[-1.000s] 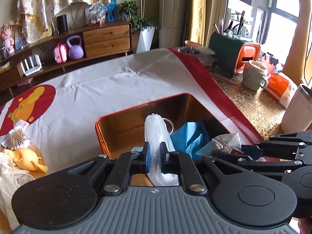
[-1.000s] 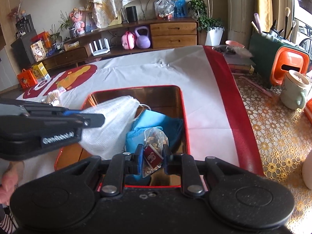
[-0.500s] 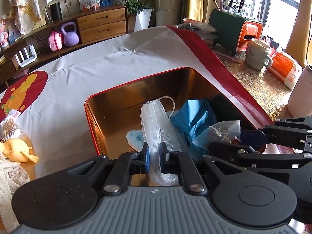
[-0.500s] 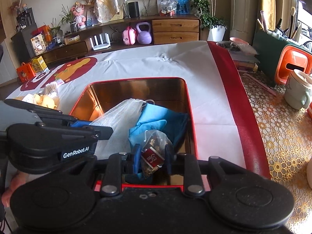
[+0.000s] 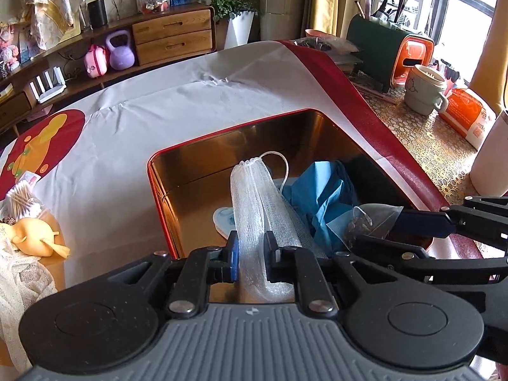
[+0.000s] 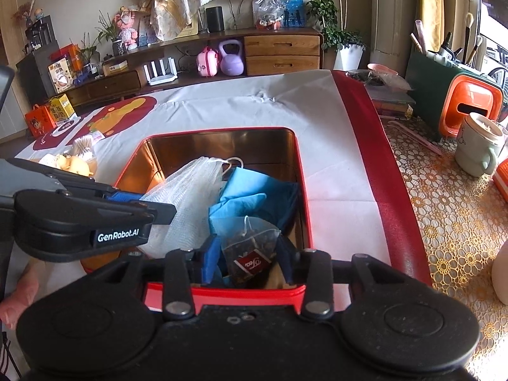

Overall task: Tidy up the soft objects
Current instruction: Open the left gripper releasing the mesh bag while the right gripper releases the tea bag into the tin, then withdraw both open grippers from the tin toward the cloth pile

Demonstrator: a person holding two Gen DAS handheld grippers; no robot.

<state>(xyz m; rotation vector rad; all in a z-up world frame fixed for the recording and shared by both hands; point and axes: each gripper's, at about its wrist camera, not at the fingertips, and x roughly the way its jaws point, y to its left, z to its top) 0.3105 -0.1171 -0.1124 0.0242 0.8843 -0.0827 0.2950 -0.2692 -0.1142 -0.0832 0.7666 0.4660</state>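
A red tin with a gold inside (image 5: pixel 165 197) (image 6: pixel 298 171) sits on the white and red cloth. In it lie a blue cloth (image 5: pixel 320 197) (image 6: pixel 254 190) and a small pale pad (image 5: pixel 222 219). My left gripper (image 5: pixel 252 254) (image 6: pixel 158 209) is shut on a white mesh bag (image 5: pixel 254 203) (image 6: pixel 187 197) that hangs into the tin. My right gripper (image 6: pixel 250 260) (image 5: pixel 397 219) has its jaws spread, and the tea bag (image 6: pixel 250 247) (image 5: pixel 365 219) sits loose between them over the tin's near end.
A yellow soft toy (image 5: pixel 35 235) (image 6: pixel 74 163), a pack of cotton swabs (image 5: pixel 20 197) and a lace cloth (image 5: pixel 19 285) lie left of the tin. A mug (image 5: pixel 425 90) (image 6: pixel 479 146), an orange packet (image 5: pixel 470 114) and a green-orange box (image 5: pixel 390 50) stand on the right.
Both grippers have lowered toward the tin with their loads. The right jaws have spread and no longer pinch the tea bag. The left still grips the mesh bag.
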